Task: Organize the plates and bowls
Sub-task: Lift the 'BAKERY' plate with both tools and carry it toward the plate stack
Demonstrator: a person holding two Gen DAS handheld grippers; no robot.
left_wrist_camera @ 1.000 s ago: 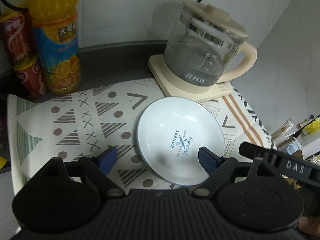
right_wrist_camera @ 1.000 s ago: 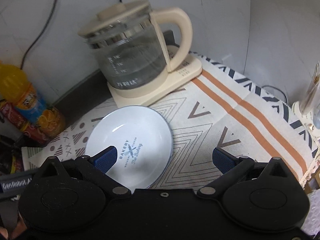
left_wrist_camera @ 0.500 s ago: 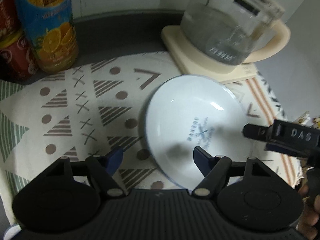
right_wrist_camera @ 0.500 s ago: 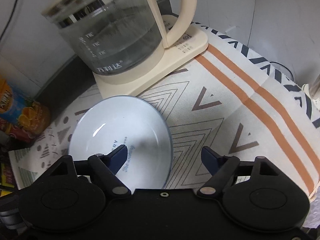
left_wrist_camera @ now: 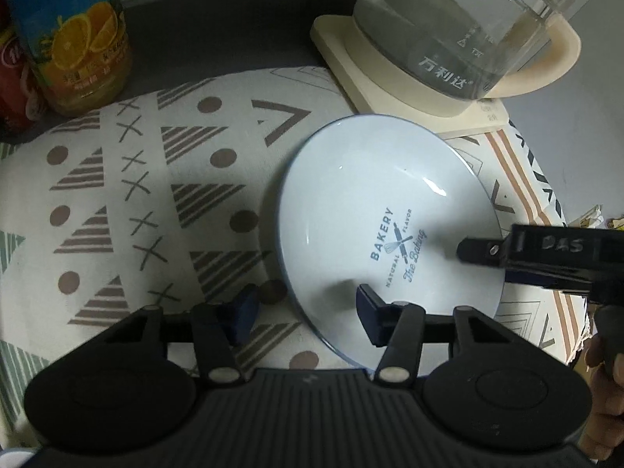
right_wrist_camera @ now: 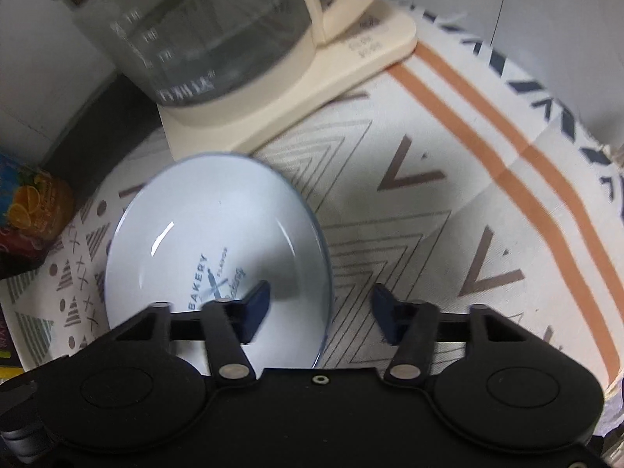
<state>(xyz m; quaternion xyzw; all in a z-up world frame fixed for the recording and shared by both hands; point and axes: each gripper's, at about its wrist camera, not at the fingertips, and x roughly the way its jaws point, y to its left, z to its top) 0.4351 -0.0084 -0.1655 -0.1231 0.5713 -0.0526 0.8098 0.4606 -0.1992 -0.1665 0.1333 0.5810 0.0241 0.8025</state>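
A pale blue plate (left_wrist_camera: 390, 226) printed "BAKERY" lies flat on the patterned cloth (left_wrist_camera: 136, 195); it also shows in the right wrist view (right_wrist_camera: 218, 257). My left gripper (left_wrist_camera: 308, 314) is open and straddles the plate's near-left rim, one finger over the plate, one over the cloth. My right gripper (right_wrist_camera: 319, 312) is open and straddles the plate's right rim. The right gripper's finger also shows in the left wrist view (left_wrist_camera: 507, 251), over the plate's right edge.
A glass kettle on a cream base (left_wrist_camera: 448, 46) stands just behind the plate, also in the right wrist view (right_wrist_camera: 234, 39). An orange juice bottle (left_wrist_camera: 74, 35) and red cans (left_wrist_camera: 15, 89) stand at the back left. A white wall rises behind.
Both grippers have moved closer and lower to the plate, and both have narrowed somewhat. Each now straddles one edge of the plate. The plate has not moved.
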